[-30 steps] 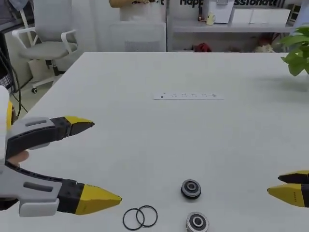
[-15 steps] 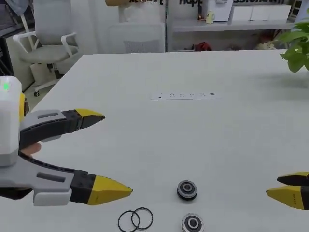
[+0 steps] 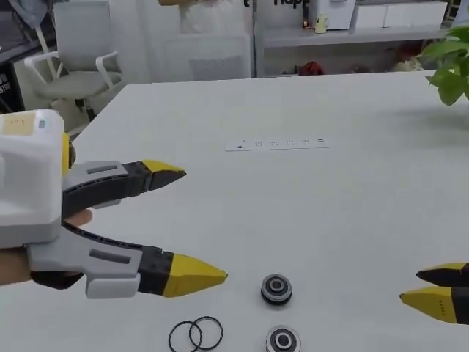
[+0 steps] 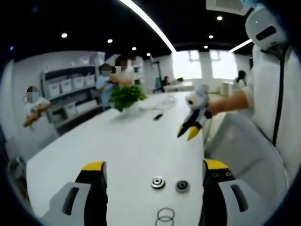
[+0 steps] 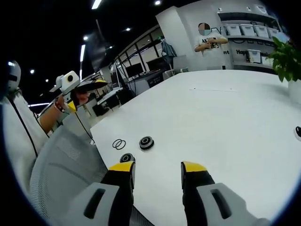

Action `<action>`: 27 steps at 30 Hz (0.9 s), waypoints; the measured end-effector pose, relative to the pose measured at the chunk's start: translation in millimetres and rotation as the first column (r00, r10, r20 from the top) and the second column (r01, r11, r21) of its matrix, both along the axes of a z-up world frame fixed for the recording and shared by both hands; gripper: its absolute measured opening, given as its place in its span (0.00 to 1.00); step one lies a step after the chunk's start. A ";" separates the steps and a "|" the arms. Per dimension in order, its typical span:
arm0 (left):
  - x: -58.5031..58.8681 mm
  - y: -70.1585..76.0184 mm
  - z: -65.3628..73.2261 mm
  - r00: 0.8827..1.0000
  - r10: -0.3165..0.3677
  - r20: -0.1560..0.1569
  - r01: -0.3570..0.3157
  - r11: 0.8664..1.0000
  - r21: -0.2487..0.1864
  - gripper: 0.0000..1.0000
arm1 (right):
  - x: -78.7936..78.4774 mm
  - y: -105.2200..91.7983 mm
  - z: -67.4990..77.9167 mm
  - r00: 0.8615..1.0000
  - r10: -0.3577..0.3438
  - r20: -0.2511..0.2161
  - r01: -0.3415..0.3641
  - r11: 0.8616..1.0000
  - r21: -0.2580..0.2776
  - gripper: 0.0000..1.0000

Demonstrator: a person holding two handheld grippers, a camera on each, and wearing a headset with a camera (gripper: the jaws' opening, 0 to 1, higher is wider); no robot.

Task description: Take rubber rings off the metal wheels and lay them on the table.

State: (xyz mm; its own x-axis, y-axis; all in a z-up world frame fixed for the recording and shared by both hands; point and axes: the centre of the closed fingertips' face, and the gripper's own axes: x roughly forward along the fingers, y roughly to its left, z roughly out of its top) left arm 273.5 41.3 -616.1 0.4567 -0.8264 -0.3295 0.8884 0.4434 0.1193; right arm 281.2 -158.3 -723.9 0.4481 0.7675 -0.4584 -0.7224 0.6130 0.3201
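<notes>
Two metal wheels with black rubber on them lie near the table's front edge, one [image 3: 276, 288] just behind the other [image 3: 282, 340]. Two loose black rubber rings [image 3: 196, 334] lie overlapping on the table to their left. My left gripper [image 3: 204, 225] hovers wide open to the left of the wheels, above the rings, holding nothing. My right gripper [image 3: 410, 286] is open at the right edge, well apart from the wheels. The left gripper view has the wheels [image 4: 158, 182] [image 4: 182, 185] and rings [image 4: 165, 215] between its jaws. The right gripper view shows the wheels [image 5: 146, 142] [image 5: 126, 158] beside the rings [image 5: 118, 144].
A printed strip [image 3: 275, 144] lies mid-table. A green plant [image 3: 451, 70] stands at the far right corner. An office chair [image 3: 73, 66] and shelves stand beyond the white table [image 3: 330, 198]. People stand in the background.
My left gripper has moved right and forward, its lower jaw now closer to the rear wheel. The right gripper has barely shifted. The view dropped a little.
</notes>
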 end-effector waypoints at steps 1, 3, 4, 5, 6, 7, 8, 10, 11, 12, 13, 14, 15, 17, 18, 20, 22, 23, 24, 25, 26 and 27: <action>1.2 -1.9 -0.7 1.000 -0.003 -0.002 0.003 1.000 -0.001 0.84 | 0.5 0.0 -0.7 1.000 0.001 0.001 -0.001 1.000 0.002 0.36; 4.5 -6.5 -2.7 1.000 -0.010 -0.003 0.010 1.000 -0.001 0.82 | 1.9 0.1 -2.5 1.000 0.003 0.001 -0.003 1.000 0.006 0.36; 5.9 -8.3 -3.7 1.000 -0.012 -0.004 0.012 1.000 0.000 0.82 | 2.5 0.3 -3.4 1.000 0.005 0.001 -0.005 1.000 0.008 0.36; 7.9 -11.0 -5.3 1.000 -0.016 -0.005 0.016 1.000 -0.001 0.81 | 3.0 0.9 -4.6 1.000 0.008 0.002 -0.008 1.000 0.010 0.36; 9.3 -12.7 -6.4 1.000 -0.017 -0.006 0.017 1.000 -0.002 0.80 | 3.4 1.4 -5.5 1.000 0.011 0.001 -0.011 1.000 0.011 0.36; 11.4 -15.3 -8.2 1.000 -0.019 -0.009 0.019 1.000 -0.003 0.80 | 4.0 2.3 -7.0 1.000 0.016 -0.001 -0.016 1.000 0.011 0.36; 12.8 -16.9 -9.5 1.000 -0.019 -0.010 0.019 1.000 -0.005 0.79 | 4.7 2.9 -7.9 1.000 0.019 0.000 -0.019 1.000 0.010 0.36; 16.1 -21.1 -13.1 1.000 -0.021 -0.012 0.021 1.000 -0.012 0.77 | 6.5 5.0 -10.4 1.000 0.027 0.000 -0.027 1.000 0.009 0.36; 17.5 -23.7 -15.6 1.000 -0.024 -0.016 0.024 1.000 -0.014 0.76 | 7.1 5.9 -11.1 1.000 0.030 0.000 -0.030 1.000 0.009 0.36; 18.6 -25.3 -17.4 0.999 -0.025 -0.020 0.025 1.000 -0.014 0.75 | 8.3 7.7 -12.0 0.999 0.034 0.002 -0.034 0.999 0.008 0.35; 19.6 -27.1 -19.0 0.999 -0.027 -0.022 0.026 1.000 -0.014 0.74 | 8.9 9.1 -12.3 0.999 0.038 0.003 -0.038 0.999 0.008 0.35; 21.1 -29.7 -20.9 0.999 -0.029 -0.023 0.029 0.999 -0.016 0.73 | 9.7 11.7 -12.7 0.999 0.047 0.005 -0.047 0.999 0.009 0.35; 21.6 -30.7 -21.4 0.999 -0.030 -0.023 0.029 0.999 -0.017 0.72 | 10.4 13.4 -12.8 0.999 0.052 0.007 -0.052 0.999 0.009 0.35; 24.7 -35.2 -24.1 0.999 -0.033 -0.026 0.032 0.999 -0.023 0.69 | 12.8 17.6 -13.0 0.998 0.063 0.010 -0.063 0.998 0.011 0.35; 26.6 -37.6 -25.8 0.999 -0.033 -0.029 0.033 0.999 -0.026 0.68 | 14.5 20.2 -13.2 0.998 0.069 0.012 -0.069 0.998 0.012 0.35; 29.1 -41.0 -28.3 0.999 -0.035 -0.031 0.034 0.999 -0.030 0.66 | 16.7 23.8 -13.2 0.997 0.076 0.015 -0.076 0.997 0.016 0.35; 32.8 -45.6 -33.0 0.999 -0.036 -0.034 0.035 0.999 -0.031 0.63 | 19.0 28.9 -13.5 0.996 0.086 0.018 -0.087 0.996 0.021 0.35; 34.0 -47.2 -34.9 0.999 -0.037 -0.035 0.036 0.999 -0.032 0.62 | 20.5 32.1 -13.7 0.996 0.091 0.025 -0.092 0.996 0.023 0.34; 36.1 -49.4 -38.4 0.999 -0.037 -0.038 0.036 0.999 -0.032 0.60 | 21.8 34.6 -13.8 0.995 0.094 0.029 -0.095 0.995 0.026 0.34; 37.8 -51.6 -42.0 0.998 -0.036 -0.046 0.034 0.999 -0.036 0.59 | 23.2 38.0 -14.7 0.995 0.099 0.031 -0.100 0.995 0.029 0.34; 38.6 -53.3 -45.4 0.998 -0.037 -0.055 0.035 0.999 -0.038 0.58 | 24.0 40.9 -15.5 0.994 0.105 0.031 -0.106 0.994 0.032 0.34; 39.1 -55.0 -49.0 0.997 -0.038 -0.066 0.036 0.999 -0.038 0.57 | 24.7 43.8 -16.3 0.993 0.111 0.032 -0.112 0.993 0.034 0.33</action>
State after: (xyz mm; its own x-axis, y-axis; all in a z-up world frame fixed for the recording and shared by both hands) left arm 312.7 -13.7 -665.1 0.4039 -0.8544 -0.3270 0.9096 0.4132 0.0438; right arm 305.9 -114.6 -740.2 0.3724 0.8289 -0.4173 -0.7950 0.5169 0.3174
